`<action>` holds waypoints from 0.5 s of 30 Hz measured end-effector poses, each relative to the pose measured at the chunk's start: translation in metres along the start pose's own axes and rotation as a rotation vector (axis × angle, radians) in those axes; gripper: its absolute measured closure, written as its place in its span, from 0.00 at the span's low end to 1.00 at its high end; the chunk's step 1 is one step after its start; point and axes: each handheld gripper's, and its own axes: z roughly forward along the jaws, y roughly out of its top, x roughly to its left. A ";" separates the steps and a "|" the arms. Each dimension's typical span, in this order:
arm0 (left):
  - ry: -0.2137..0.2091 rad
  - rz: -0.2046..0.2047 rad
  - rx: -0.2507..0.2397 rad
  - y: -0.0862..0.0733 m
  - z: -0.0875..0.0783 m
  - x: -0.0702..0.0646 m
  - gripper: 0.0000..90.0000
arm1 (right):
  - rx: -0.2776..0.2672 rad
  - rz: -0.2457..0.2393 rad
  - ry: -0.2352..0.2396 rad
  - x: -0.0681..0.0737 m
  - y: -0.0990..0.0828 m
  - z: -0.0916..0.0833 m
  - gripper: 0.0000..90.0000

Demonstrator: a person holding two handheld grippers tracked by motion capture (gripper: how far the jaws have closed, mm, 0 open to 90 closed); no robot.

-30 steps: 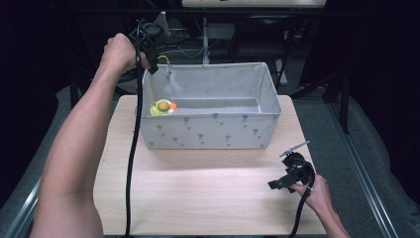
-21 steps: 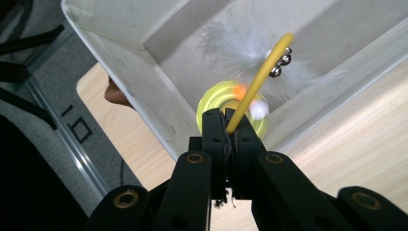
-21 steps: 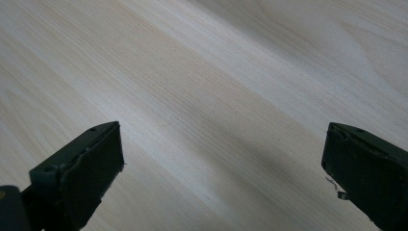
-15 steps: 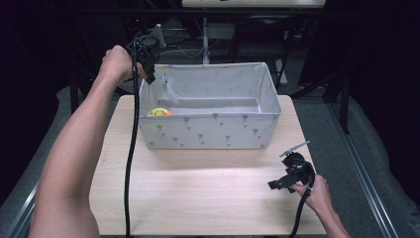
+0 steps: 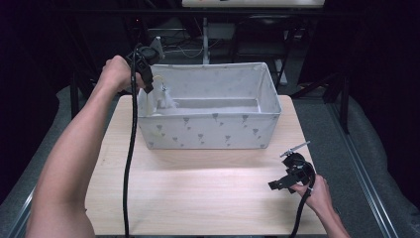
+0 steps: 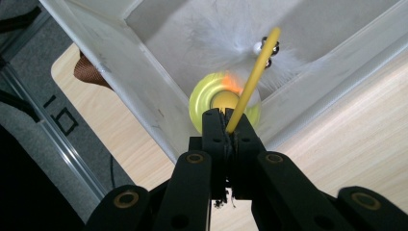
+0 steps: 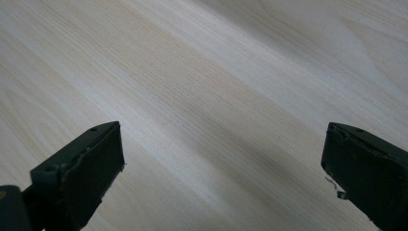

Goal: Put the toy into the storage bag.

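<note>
A person's left gripper (image 6: 226, 126), jaws clamped on a thin yellow stick (image 6: 252, 77) of a feathered toy, holds it over the left end of a fabric bin (image 5: 208, 131), apparently lifting it out, which next calls for clearing the rim; the right gripper (image 5: 289, 176) rests wide open, empty, on the table (image 5: 198, 188).

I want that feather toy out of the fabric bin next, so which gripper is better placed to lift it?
Left. The left gripper is already shut on the toy's yellow stick over the bin; the right gripper sits open above bare table, far away.
</note>
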 end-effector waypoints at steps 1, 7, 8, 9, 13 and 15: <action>-0.004 0.001 0.001 -0.001 0.001 0.000 0.98 | 0.004 -0.004 -0.004 0.000 0.000 0.000 0.01; -0.011 0.007 0.010 -0.002 0.005 -0.001 0.98 | 0.004 -0.004 -0.004 0.000 0.000 0.000 0.01; -0.010 0.009 0.020 -0.002 0.008 -0.002 0.98 | 0.005 -0.003 -0.004 0.000 0.000 0.000 0.01; -0.008 0.010 0.025 -0.002 0.011 -0.002 0.98 | 0.004 -0.005 -0.003 0.000 0.000 0.000 0.01; -0.019 0.008 0.044 -0.004 0.020 -0.001 0.98 | 0.002 -0.005 0.001 0.000 0.000 -0.001 0.01; -0.005 0.009 0.060 -0.005 0.024 -0.001 0.98 | 0.002 -0.004 0.000 0.000 0.000 -0.001 0.01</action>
